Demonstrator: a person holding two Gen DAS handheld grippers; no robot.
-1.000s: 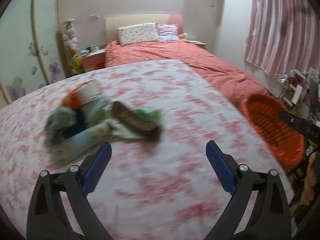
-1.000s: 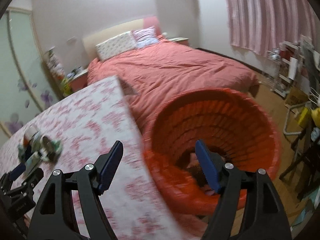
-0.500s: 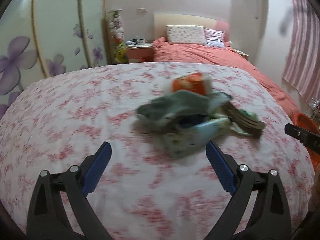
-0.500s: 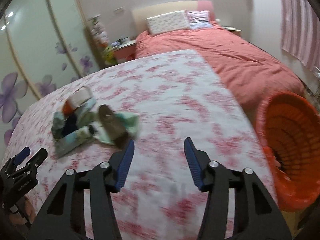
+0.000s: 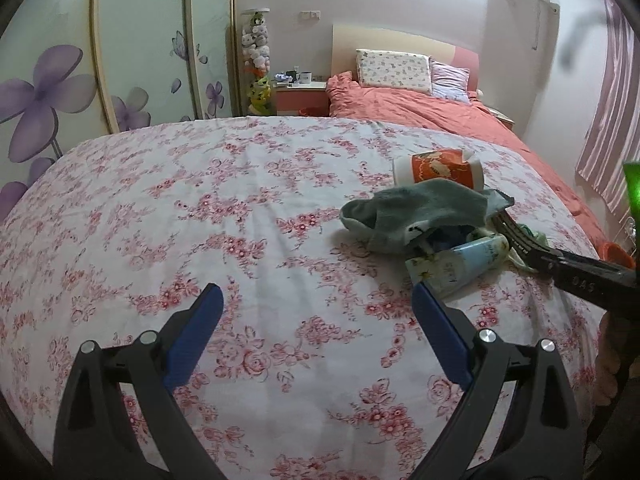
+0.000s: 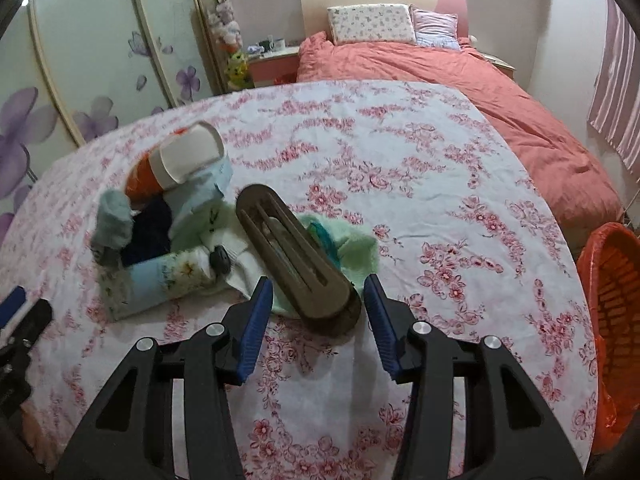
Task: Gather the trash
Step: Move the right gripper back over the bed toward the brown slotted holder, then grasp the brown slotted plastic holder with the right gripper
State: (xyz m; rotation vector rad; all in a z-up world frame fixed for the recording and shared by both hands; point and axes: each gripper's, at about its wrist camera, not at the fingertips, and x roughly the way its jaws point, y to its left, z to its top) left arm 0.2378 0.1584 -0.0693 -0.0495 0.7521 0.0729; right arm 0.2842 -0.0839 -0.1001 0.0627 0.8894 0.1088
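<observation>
A heap of trash lies on the flowered bed cover (image 6: 400, 168). It holds an orange and white cup (image 6: 180, 160), a grey-green sock (image 5: 416, 208), a pale blue flowered tube (image 6: 160, 280), a mint cloth (image 6: 356, 248) and a long brown slotted piece (image 6: 296, 264). My right gripper (image 6: 318, 300) is at the near end of the brown piece. That end lies between its closing jaws, and a gap still shows at each blue pad. My left gripper (image 5: 316, 316) stands open over bare cover, left of the heap, holding nothing.
An orange mesh basket (image 6: 612, 320) stands off the bed's right edge. Behind is a bed with a red cover (image 6: 480, 80) and pillows. Flowered wardrobe doors (image 5: 80, 80) line the left, beside a nightstand (image 5: 300, 96). A pink curtain (image 5: 608, 140) hangs at right.
Both views swung left, from the orange basket to the heap. The right jaws narrowed and came up around the brown piece's near end. The left jaws stayed wide.
</observation>
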